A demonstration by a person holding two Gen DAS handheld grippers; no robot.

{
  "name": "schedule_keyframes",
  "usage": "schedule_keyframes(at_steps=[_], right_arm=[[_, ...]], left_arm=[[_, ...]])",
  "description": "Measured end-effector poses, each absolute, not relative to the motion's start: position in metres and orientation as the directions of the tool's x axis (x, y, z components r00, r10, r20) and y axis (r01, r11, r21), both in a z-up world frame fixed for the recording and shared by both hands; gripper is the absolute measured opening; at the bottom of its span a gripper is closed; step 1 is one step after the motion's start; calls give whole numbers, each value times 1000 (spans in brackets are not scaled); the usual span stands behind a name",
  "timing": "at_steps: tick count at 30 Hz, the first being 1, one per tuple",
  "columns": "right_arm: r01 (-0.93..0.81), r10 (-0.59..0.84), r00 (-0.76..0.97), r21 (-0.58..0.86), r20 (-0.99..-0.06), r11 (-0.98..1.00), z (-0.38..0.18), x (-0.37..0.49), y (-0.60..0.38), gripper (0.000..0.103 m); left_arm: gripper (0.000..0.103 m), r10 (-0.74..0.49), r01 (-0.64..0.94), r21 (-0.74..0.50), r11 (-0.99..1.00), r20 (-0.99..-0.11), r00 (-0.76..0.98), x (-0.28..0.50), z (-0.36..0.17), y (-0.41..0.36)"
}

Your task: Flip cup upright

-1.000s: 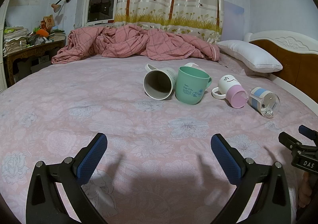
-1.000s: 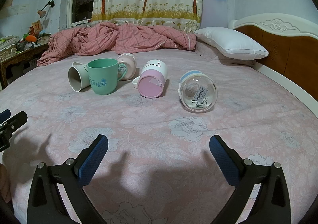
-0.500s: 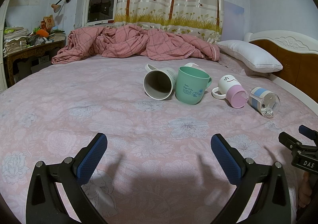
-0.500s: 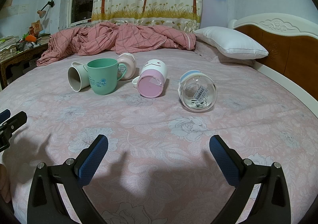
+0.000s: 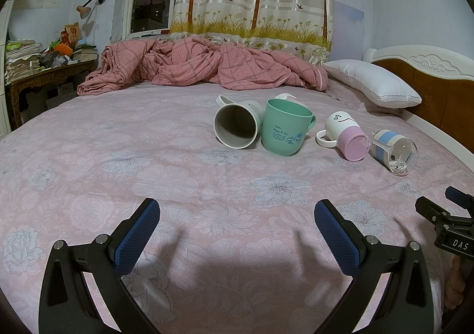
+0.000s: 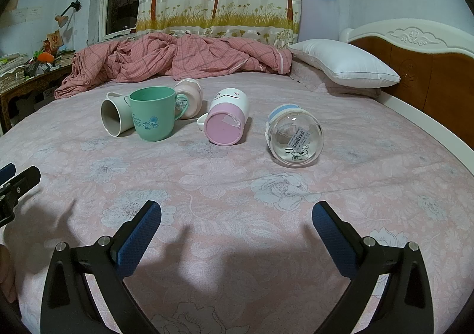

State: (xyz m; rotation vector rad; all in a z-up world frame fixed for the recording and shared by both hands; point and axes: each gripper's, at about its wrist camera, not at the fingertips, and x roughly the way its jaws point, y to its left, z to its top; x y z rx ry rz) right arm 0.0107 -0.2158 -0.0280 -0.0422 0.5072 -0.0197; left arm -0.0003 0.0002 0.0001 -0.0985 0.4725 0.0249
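Several cups sit mid-bed. A green mug (image 5: 284,130) (image 6: 154,114) stands upright. A white mug (image 5: 236,126) (image 6: 114,116) lies on its side, mouth toward me. A pink-and-white mug (image 5: 346,137) (image 6: 227,121) lies on its side, base toward me. A clear glass cup with a blue band (image 5: 394,150) (image 6: 293,134) lies on its side. A pale pink cup (image 6: 188,94) lies behind the green mug. My left gripper (image 5: 237,233) and right gripper (image 6: 236,233) are open and empty, well short of the cups.
The pink floral bed sheet (image 5: 148,162) spreads all around. A crumpled pink checked quilt (image 5: 201,67) lies at the far side. A white pillow (image 6: 343,67) and wooden headboard (image 6: 429,67) are at right. A cluttered desk (image 5: 38,67) stands far left.
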Motion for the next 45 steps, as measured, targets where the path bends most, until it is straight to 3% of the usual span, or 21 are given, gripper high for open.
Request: schedule_keyframes(at_steps=[45], right_arm=[[-16,-3,879,-35,-477,999,-22,5,-216,103]], left_arm=[[103,26,-54,-56,997,-423,906,-10,5,-1]])
